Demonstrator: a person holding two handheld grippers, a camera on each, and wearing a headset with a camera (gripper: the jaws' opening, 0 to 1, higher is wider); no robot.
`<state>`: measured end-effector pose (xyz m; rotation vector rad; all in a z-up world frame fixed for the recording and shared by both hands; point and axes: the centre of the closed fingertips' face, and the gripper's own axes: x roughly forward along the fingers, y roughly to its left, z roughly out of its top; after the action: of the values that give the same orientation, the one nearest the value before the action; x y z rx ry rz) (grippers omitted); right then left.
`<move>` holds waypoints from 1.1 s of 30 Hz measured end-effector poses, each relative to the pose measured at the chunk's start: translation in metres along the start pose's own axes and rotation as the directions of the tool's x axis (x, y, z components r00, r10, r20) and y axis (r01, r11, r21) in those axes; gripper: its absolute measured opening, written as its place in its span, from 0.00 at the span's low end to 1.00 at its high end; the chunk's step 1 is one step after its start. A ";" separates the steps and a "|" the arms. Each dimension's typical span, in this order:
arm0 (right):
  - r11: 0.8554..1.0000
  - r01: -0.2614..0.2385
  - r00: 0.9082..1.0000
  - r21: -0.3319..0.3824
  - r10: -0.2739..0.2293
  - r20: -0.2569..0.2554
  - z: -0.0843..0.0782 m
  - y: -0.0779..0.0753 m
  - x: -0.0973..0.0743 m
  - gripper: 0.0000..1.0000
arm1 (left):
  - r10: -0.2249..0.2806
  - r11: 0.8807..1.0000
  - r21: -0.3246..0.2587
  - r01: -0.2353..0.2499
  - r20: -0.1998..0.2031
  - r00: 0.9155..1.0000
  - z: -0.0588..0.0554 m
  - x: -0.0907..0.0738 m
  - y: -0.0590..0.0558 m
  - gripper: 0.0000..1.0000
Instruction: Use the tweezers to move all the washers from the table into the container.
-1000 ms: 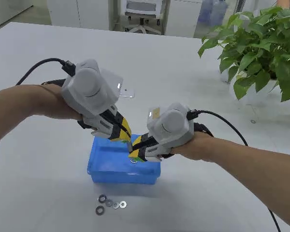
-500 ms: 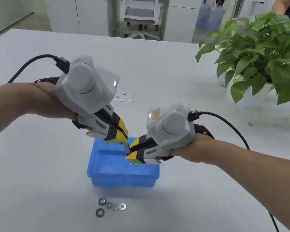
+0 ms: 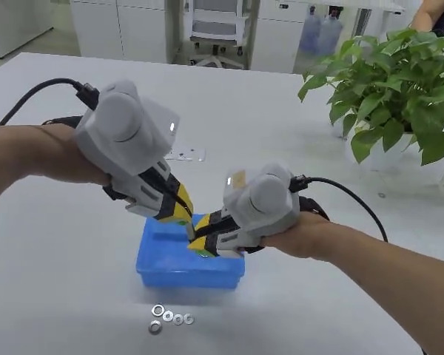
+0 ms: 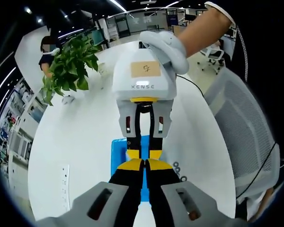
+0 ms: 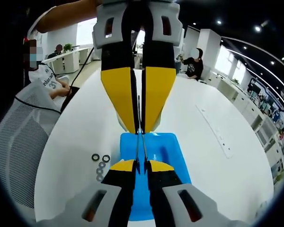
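A blue container (image 3: 163, 262) sits on the white table. Both grippers meet tip to tip over its right side. Thin metal tweezers (image 5: 139, 137) run from the yellow jaws of my left gripper (image 5: 138, 127) down into my right gripper (image 5: 141, 166), and both are shut on them. In the head view the left gripper (image 3: 183, 216) comes in from the upper left and the right gripper (image 3: 200, 244) from the right. Several washers (image 3: 170, 318) lie on the table in front of the container, also visible as washers (image 5: 100, 165) to its left. The tweezer tips are hidden.
A potted green plant (image 3: 399, 81) stands at the back right of the table. A white power strip (image 3: 186, 155) lies behind the grippers. Cables trail from both grippers. Open table surface (image 3: 52, 259) surrounds the container.
The head camera has shifted a little. Both grippers stay joined over the container's right side, and the washers on the table have not moved.
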<state>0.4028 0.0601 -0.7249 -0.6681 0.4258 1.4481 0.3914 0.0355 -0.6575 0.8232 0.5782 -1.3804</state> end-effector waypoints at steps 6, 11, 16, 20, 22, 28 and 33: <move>1.000 0.003 1.000 -0.008 -0.003 0.005 0.002 0.009 -0.001 0.11 | 0.001 1.000 -0.005 -0.001 0.001 1.000 0.001 -0.002 -0.010 0.06; 1.000 0.001 1.000 -0.013 -0.001 0.008 0.004 0.019 -0.001 0.11 | -0.005 1.000 -0.005 0.005 -0.007 1.000 0.000 -0.003 -0.019 0.06; 1.000 0.001 1.000 -0.017 -0.001 0.010 0.004 0.029 -0.001 0.11 | -0.012 1.000 -0.002 0.012 -0.014 1.000 0.001 -0.003 -0.027 0.06; 1.000 -0.004 1.000 -0.014 0.004 0.010 0.002 0.037 0.000 0.11 | -0.023 1.000 -0.004 0.023 -0.018 1.000 0.000 -0.001 -0.035 0.06; 1.000 -0.006 1.000 -0.014 0.006 0.008 0.001 0.040 0.000 0.11 | -0.028 1.000 -0.004 0.028 -0.020 0.999 -0.001 0.001 -0.038 0.06; 1.000 -0.012 1.000 -0.009 0.012 0.007 -0.002 0.050 0.002 0.11 | -0.040 0.999 -0.003 0.039 -0.026 0.999 -0.002 0.004 -0.047 0.06; 1.000 -0.012 1.000 -0.007 0.012 0.007 -0.004 0.057 0.005 0.11 | -0.045 0.999 -0.001 0.045 -0.030 0.999 -0.005 0.006 -0.054 0.06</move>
<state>0.3476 0.0605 -0.7401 -0.6675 0.4201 1.4634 0.3397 0.0359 -0.6740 0.8364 0.6240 -1.4109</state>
